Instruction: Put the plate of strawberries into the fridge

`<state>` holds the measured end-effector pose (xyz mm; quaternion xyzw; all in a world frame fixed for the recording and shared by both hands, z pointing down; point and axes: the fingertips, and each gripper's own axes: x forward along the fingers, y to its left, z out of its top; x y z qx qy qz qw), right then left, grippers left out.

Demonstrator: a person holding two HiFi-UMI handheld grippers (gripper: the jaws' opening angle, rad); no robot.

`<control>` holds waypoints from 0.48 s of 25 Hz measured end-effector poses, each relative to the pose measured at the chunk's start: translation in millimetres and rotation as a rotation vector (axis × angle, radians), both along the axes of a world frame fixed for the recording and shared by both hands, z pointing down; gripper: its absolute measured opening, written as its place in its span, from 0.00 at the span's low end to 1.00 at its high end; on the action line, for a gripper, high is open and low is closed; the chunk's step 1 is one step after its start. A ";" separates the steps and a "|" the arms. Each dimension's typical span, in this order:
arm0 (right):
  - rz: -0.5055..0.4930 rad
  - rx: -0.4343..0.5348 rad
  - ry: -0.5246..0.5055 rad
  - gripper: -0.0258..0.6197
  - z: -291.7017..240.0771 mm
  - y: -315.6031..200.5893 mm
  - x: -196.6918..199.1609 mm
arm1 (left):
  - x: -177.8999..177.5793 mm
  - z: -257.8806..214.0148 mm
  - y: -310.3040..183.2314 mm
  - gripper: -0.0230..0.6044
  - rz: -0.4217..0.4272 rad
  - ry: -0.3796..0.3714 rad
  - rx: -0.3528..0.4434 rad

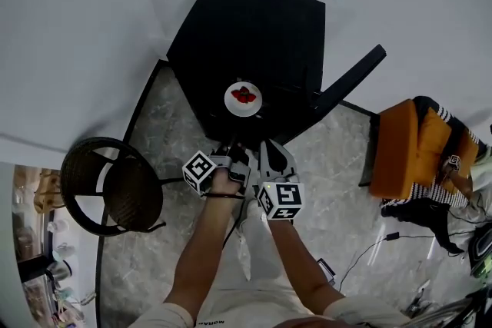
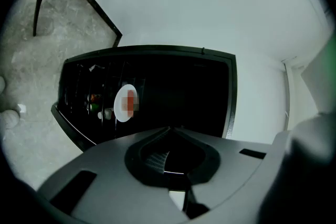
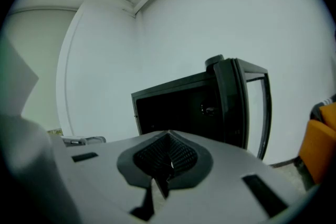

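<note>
White walls, grey marbled floor (image 1: 338,165); low black fridge (image 1: 254,27) standing against the wall.

- Plate (image 1: 243,98) with strawberries (image 1: 244,95): inside the fridge, flat on a wire shelf (image 2: 84,86) near its front edge. A few small red and green items (image 2: 94,98) lie just beside it, toward the shelf's left edge. Judged: set near the front because that is as far as a reach from the opening needs to go. The placing step looks done.
- Door (image 1: 350,77): swung wide, angled out over the floor, leaving the opening clear. Judged: closing it is what remains.
- Left gripper (image 1: 228,152): jaws fully together, nothing between them. It is clear of the fridge, aimed at the opening.
- Right gripper (image 1: 270,150): jaws pressed together, likewise empty. It is just beside the left one, facing the fridge and the door edge, so well placed to push the door.
- Both are held low and close to the body, apart from the plate, consistent with a finished release.
- Periphery: wicker chair (image 1: 115,188) to the left, orange seat (image 1: 411,146) to the right, both well apart from the fridge.
</note>
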<state>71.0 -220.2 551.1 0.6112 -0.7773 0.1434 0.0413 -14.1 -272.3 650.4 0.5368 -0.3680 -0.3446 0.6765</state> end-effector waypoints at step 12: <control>-0.020 0.007 -0.018 0.06 -62.2 24.0 -0.6 | -16.2 -117.3 48.9 0.03 -0.024 0.042 0.097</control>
